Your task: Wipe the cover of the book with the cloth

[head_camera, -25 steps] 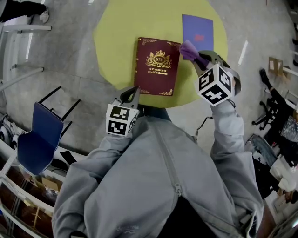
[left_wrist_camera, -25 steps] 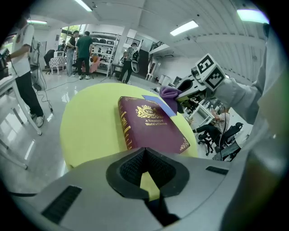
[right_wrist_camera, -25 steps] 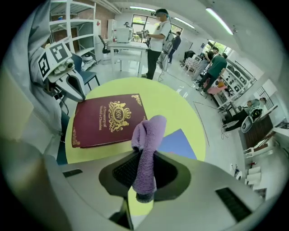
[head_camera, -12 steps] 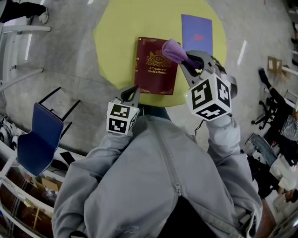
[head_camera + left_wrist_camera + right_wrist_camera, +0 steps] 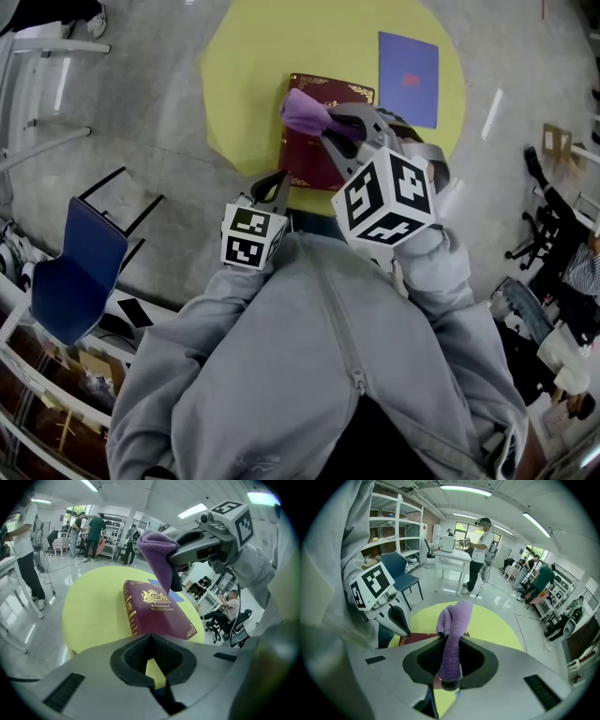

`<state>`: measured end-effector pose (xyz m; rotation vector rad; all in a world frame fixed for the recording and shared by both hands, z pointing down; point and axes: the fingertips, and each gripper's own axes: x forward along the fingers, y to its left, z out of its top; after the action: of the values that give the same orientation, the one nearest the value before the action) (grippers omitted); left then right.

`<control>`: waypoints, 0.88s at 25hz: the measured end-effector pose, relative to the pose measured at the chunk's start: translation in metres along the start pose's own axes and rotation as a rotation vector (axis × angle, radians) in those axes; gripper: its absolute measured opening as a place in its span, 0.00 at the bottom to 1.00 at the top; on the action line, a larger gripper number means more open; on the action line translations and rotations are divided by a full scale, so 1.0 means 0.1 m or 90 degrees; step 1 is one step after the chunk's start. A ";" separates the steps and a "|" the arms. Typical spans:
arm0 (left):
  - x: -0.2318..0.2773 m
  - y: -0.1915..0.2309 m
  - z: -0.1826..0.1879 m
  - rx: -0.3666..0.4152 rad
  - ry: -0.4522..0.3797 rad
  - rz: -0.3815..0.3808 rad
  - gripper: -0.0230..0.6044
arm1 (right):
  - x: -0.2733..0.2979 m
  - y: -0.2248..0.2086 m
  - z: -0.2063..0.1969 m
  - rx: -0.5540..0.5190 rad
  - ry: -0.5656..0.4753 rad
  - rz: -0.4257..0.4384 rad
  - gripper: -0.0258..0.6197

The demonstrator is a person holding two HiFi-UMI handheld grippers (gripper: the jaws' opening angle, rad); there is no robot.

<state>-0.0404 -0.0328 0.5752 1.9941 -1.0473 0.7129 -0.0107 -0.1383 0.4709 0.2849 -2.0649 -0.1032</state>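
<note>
Approach is judged to be the step in hand, with wiping itself not yet begun. A fluffy purple cloth (image 5: pixel 305 112) is clamped between the jaws of the right gripper (image 5: pixel 342 131), its free end bunched out past the tips, as is plainly seen in the right gripper view. It is held over the far half of a maroon hardcover book with gold ornament (image 5: pixel 157 609), which lies flat, cover up, on the near part of a round yellow-green table (image 5: pixel 244 84). From the left gripper view the cloth appears to hang just above the cover and not to touch it. The left gripper (image 5: pixel 269 186) is held near the book's near edge, its jaws drawn together with nothing between them. A thin blue booklet (image 5: pixel 409 66) lies well apart on the table. For the next move, the cloth would need to be lowered until its bunched end presses on the cover, then swept across it; the book could be steadied by the left gripper, since a light book may slide under the stroke
</note>
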 end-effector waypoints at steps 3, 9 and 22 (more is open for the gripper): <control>-0.01 0.00 0.00 0.000 -0.002 0.001 0.07 | 0.13 0.12 0.11 -0.014 -0.002 0.029 0.18; -0.01 0.02 0.00 -0.003 -0.005 0.002 0.07 | 0.50 0.29 0.12 -0.020 0.016 0.079 0.18; -0.03 0.03 -0.02 0.003 -0.006 0.011 0.07 | 0.89 0.39 -0.12 -0.034 0.043 0.085 0.17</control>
<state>-0.0446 -0.0310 0.5755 1.9973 -1.0700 0.7165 -0.0480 -0.1218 0.5599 0.1158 -2.0044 -0.0658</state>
